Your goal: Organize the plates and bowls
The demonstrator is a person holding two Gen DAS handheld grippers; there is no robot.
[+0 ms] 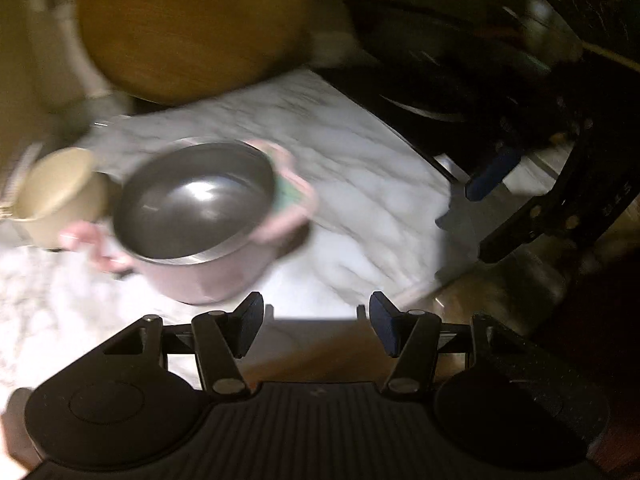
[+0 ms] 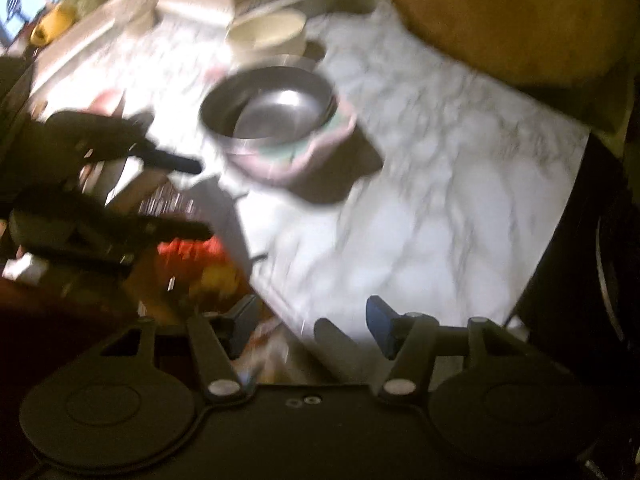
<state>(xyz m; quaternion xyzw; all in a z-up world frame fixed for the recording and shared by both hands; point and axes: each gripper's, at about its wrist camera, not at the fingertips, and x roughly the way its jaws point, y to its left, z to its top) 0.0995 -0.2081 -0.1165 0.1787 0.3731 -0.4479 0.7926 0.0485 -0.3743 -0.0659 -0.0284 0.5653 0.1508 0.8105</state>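
Two grippers, both empty, jaws apart with nothing between them. Going left to right: cream cup point(image 1: 60, 196) sits far left on the marble counter point(image 1: 360, 200), touching or just beside the steel bowl point(image 1: 196, 200), which rests nested in a pink handled bowl point(image 1: 276, 224); the wooden board point(image 1: 192, 24) is behind, dark pans at right. Your left gripper point(image 1: 316, 320) hangs over the counter edge near the steel bowl, the right gripper point(image 2: 312, 326) further off. Frames are blurred, so slow down, square up on the bowl rim, then close.
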